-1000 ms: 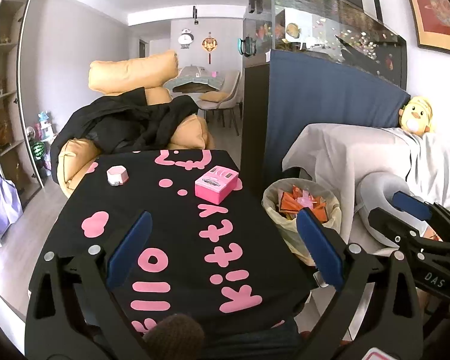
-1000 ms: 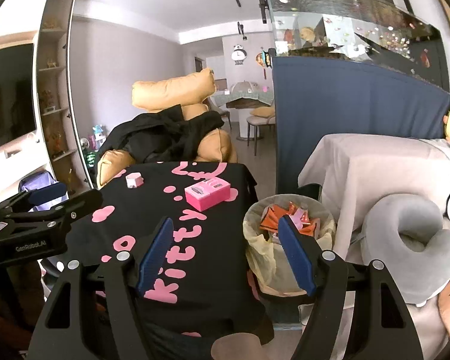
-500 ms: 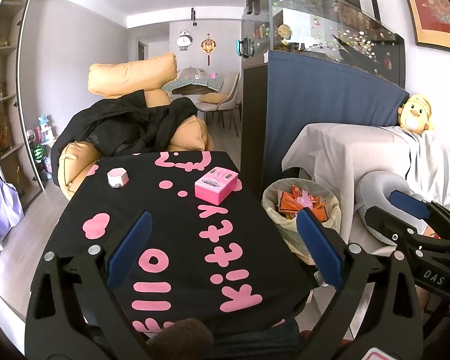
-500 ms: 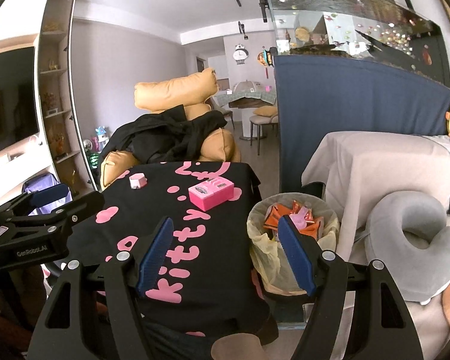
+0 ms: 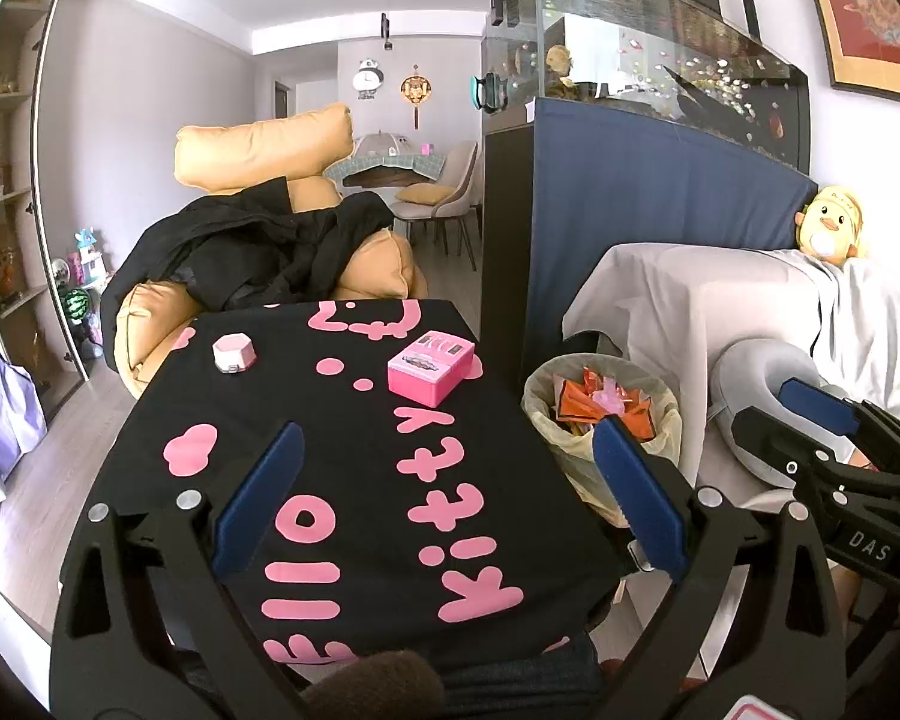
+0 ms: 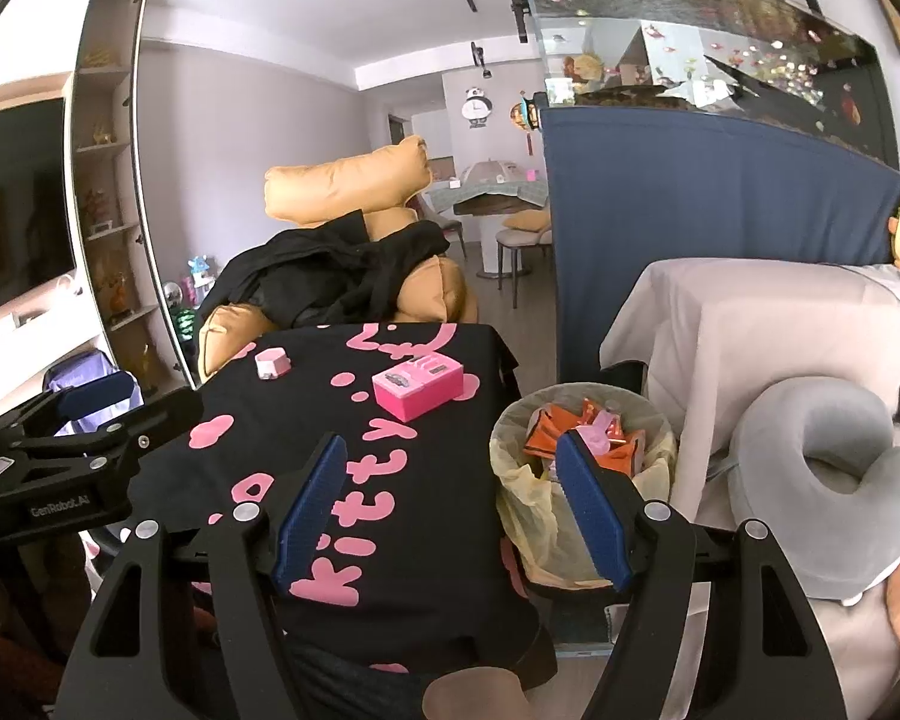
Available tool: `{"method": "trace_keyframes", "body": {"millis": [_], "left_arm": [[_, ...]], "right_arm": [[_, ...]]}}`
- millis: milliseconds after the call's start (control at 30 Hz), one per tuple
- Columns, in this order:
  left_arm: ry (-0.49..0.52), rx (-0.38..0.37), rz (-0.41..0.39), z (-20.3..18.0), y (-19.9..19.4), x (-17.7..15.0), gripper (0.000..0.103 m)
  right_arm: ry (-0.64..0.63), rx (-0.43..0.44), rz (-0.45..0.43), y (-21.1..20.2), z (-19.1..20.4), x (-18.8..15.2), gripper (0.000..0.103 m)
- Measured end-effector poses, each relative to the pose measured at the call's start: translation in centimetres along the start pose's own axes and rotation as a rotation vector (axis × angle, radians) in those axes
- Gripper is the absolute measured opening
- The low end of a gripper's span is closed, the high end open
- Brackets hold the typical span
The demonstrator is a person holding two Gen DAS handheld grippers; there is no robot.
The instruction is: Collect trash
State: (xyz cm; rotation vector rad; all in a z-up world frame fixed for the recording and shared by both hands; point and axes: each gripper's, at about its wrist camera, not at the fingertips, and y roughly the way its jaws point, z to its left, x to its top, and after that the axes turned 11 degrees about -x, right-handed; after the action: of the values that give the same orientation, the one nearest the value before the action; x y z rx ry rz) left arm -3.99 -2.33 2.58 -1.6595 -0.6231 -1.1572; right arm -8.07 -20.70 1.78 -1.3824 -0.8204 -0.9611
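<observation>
Left wrist view, both grippers' fingers spread and empty, pink box (image 5: pixel 431 367) on black-clothed table (image 5: pixel 354 480), full trash bin (image 5: pixel 600 420) beside it

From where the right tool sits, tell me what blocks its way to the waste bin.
Nothing visible does. The right tool is open and empty, and the waste bin stands just ahead beside the black-clothed table, its mouth uncovered, with orange wrappers inside. The pink box sits off to the side.

A black tablecloth (image 5: pixel 354 480) with pink lettering carries a pink box (image 5: pixel 431 367), beside a bin (image 5: pixel 600 414) of orange wrappers (image 5: pixel 576 399).
</observation>
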Motion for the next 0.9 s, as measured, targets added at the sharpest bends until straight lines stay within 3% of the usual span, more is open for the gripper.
{"method": "trace_keyframes", "body": {"millis": [900], "left_arm": [[0.001, -0.002, 0.003, 0.01, 0.05, -0.04, 0.093]], "right_arm": [[0.025, -0.004, 0.003, 0.19, -0.24, 0.09, 0.068]]}}
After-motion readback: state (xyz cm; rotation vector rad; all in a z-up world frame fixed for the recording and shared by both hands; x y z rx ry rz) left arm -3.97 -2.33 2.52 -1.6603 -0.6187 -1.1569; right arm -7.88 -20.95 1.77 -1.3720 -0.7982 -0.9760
